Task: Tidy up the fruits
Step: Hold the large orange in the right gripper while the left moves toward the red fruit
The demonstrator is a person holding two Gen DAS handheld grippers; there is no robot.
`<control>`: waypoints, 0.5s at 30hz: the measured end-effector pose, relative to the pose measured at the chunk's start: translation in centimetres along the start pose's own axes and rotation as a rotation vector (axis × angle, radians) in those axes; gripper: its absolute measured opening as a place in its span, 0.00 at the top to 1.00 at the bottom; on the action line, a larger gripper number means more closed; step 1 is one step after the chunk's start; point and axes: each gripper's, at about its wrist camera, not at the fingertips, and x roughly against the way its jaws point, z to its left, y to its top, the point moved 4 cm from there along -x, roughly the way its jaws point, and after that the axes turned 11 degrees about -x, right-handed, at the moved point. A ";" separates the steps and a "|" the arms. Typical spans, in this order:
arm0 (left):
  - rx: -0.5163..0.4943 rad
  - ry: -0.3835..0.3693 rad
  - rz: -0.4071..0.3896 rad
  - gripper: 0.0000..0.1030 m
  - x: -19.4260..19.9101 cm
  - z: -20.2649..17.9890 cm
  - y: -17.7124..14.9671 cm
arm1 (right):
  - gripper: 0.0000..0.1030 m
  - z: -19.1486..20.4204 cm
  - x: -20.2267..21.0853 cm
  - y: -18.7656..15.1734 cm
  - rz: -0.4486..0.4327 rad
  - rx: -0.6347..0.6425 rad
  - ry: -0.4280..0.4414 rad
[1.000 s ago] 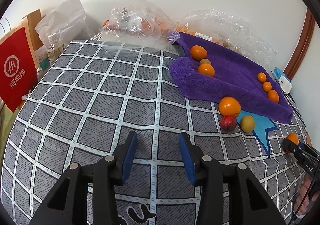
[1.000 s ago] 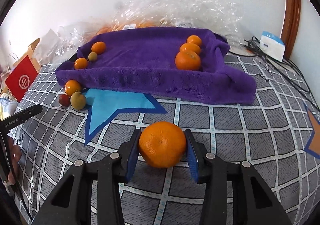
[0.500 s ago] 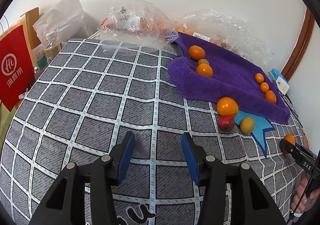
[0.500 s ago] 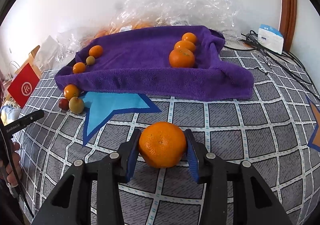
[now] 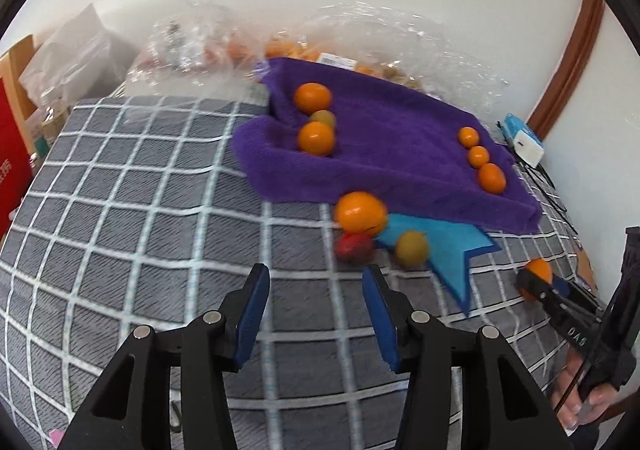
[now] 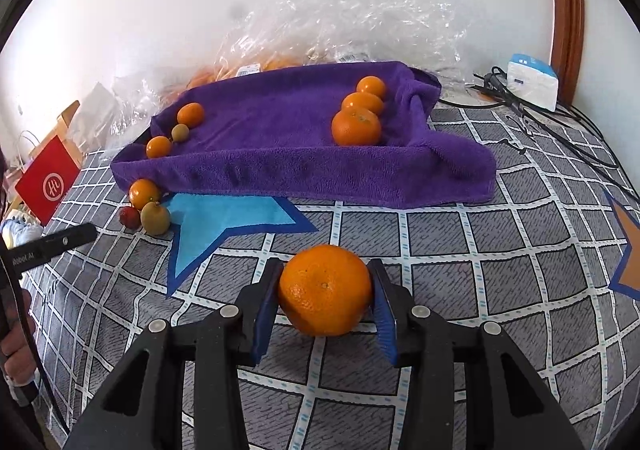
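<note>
Right gripper (image 6: pixel 325 302) clamped on round, dimpled mandarin (image 6: pixel 325 289), in front of fuzzy purple towel (image 6: pixel 280 121). Left gripper (image 5: pixel 316 314) spread apart, holding nothing, above grid-patterned bedspread (image 5: pixel 140 217) near the towel.

You moved the left tool (image 5: pixel 316 306) forward across the bed (image 5: pixel 120 209) toward the three loose fruits beside the purple towel (image 5: pixel 400 153): the orange (image 5: pixel 360 213), red fruit (image 5: pixel 354 248) and green fruit (image 5: pixel 411 248) sat nearer its open jaws than before.

Seven oranges (image 6: pixel 326 290), two green fruits (image 6: pixel 155 217), one red fruit (image 6: pixel 129 217).
</note>
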 end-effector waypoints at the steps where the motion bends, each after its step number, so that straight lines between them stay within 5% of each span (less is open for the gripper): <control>1: -0.010 0.003 0.002 0.55 -0.2 -0.4 0.4 | 0.59 -0.1 0.0 0.0 -0.001 -0.004 -0.002; 6: -0.032 0.043 0.033 0.55 -1.9 -1.0 0.9 | 0.59 -0.7 0.0 0.2 0.000 -0.033 0.001; 11: -0.010 0.001 0.026 0.59 -2.9 -1.2 1.1 | 0.59 -0.5 0.1 0.0 -0.004 -0.017 -0.003; 15: -0.044 0.035 0.008 0.69 -3.4 -1.5 1.0 | 0.59 -0.5 -0.1 0.0 0.004 -0.017 0.002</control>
